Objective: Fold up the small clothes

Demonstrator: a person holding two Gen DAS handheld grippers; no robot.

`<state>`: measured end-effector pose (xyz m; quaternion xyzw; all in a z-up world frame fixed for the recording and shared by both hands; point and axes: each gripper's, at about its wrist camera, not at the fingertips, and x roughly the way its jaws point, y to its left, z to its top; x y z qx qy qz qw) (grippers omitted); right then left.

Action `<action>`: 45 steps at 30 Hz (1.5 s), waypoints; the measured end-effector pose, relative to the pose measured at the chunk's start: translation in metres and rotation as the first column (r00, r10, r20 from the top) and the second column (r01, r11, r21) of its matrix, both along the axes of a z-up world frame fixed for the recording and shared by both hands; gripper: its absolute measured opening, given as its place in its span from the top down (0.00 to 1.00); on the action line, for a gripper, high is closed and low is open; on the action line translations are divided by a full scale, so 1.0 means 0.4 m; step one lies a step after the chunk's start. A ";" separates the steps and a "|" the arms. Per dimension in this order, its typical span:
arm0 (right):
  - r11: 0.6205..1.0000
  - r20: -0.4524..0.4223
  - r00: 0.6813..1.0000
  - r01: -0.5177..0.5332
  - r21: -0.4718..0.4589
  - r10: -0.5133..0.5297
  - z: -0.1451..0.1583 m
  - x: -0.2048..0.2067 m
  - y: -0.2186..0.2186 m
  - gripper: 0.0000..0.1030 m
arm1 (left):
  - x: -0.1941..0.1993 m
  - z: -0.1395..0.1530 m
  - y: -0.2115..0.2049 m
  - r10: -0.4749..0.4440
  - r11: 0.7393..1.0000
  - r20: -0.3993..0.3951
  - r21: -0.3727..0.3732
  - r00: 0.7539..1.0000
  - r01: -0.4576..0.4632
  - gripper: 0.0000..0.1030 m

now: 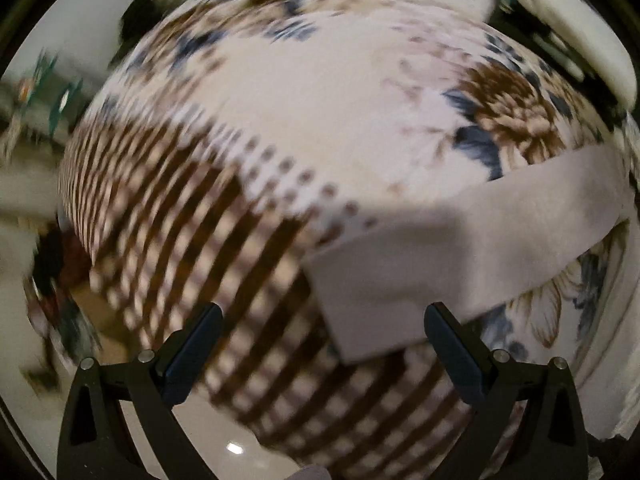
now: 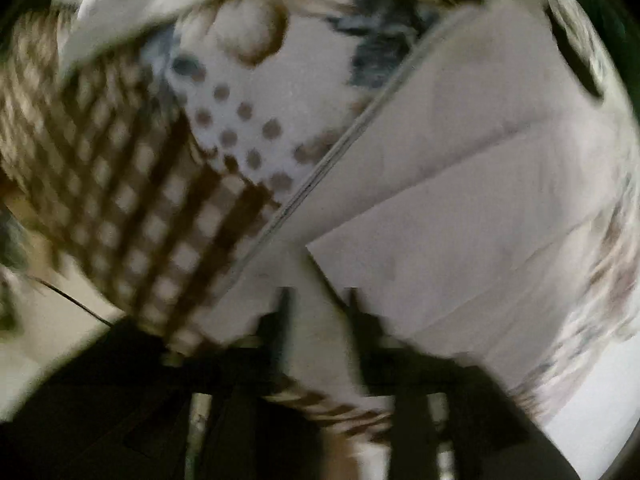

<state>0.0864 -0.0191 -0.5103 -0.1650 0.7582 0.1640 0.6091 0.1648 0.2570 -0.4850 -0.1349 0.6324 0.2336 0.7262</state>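
A small white garment (image 1: 304, 120) with brown checks, brown dots and blue-brown flowers fills the left wrist view, lying on a white table (image 1: 192, 440). A plain white band (image 1: 460, 240) of it folds across the lower right. My left gripper (image 1: 322, 332) is open just above the cloth, its jaws wide apart and empty. In the right wrist view the same garment (image 2: 256, 128) is close up and blurred. My right gripper (image 2: 318, 300) is shut on a white fold of the garment (image 2: 320, 320), which runs between the fingers.
A white rounded object (image 1: 580, 40) sits at the far right beyond the garment. Blurred dark and coloured clutter (image 1: 52, 280) lies off the table's left side. Glossy white table surface (image 2: 592, 412) shows at the lower right.
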 end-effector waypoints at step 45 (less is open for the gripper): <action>0.794 0.131 0.785 0.606 0.038 -0.606 -0.011 -0.122 -1.012 0.43 | -0.011 0.151 -1.102 -0.819 0.411 0.438 -0.007 0.372 0.912 0.98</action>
